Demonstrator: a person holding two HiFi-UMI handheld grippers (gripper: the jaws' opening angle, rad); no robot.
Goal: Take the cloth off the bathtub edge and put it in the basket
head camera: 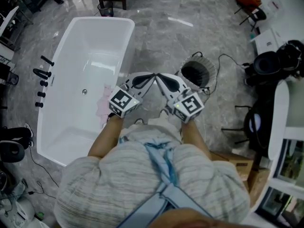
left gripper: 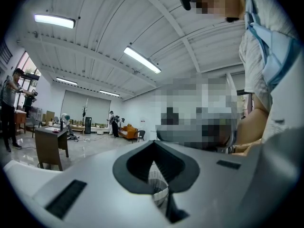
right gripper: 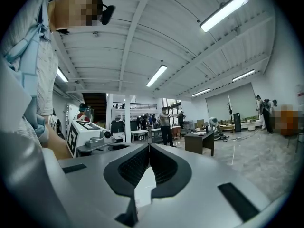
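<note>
Cloth [head camera: 102,106]: pink, draped over the near edge of the bathtub [head camera: 71,46], just beside the marker cube [head camera: 124,101] of the left gripper; not yet grasped.
Basket [head camera: 198,73]: stood on the floor [head camera: 156,27] to the right of the tub, apart from it, mouth upward.
Left gripper [head camera: 148,78]: jaws pressed together, nothing held (only the basket is glimpsed through the gap behind the pads).
Right gripper [head camera: 164,79]: jaws likewise closed and empty; the tips of both tools nearly meet between tub and basket.
Risk, closed jaws: if the cloth is approached without the jaws being parted, it is likely to be pushed off the edge into the tub rather than gripped.
Risk, thin grip: if only a corner is pinched, the cloth may slip free and be dropped short of the basket.
Risk, basket: it may be tipped over if its rim is struck during release.
</note>
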